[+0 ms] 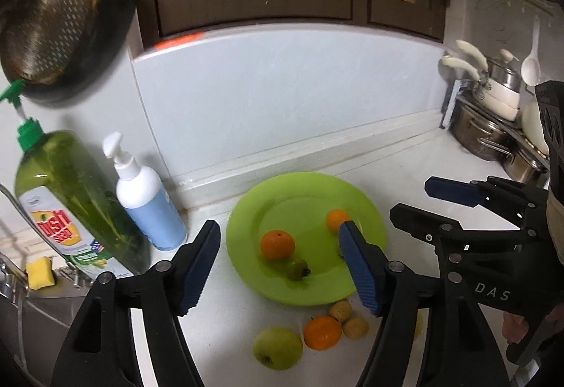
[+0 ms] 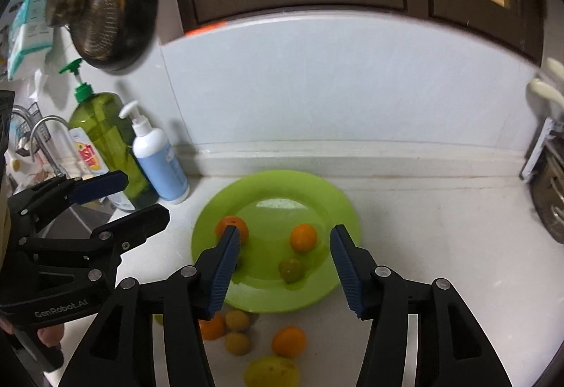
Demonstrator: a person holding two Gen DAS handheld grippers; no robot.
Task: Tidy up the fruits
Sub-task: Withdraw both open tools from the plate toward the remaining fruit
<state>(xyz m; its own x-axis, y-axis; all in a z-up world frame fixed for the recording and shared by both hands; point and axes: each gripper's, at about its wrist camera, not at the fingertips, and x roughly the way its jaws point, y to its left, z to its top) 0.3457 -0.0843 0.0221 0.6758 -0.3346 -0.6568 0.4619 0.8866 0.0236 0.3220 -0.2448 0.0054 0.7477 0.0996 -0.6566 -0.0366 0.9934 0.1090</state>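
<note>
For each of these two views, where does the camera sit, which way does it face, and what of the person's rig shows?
Left wrist view: sits on the left tool, facing down and forward at the green plate and backsplash; its own two fingers frame the plate, and the right tool enters at right.
Right wrist view: sits on the right tool, facing the same plate; the left tool and fingertips of a hand show at left.
Shared: plate, oranges, soap bottles, hanging pan, cupboard doors.

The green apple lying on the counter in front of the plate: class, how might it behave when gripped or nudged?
The green apple looks round, so a nudge would probably roll it. Its skin appears smooth, so ribbed pads might slip. It seems bigger than the orange beside it, so likely heavier.
</note>
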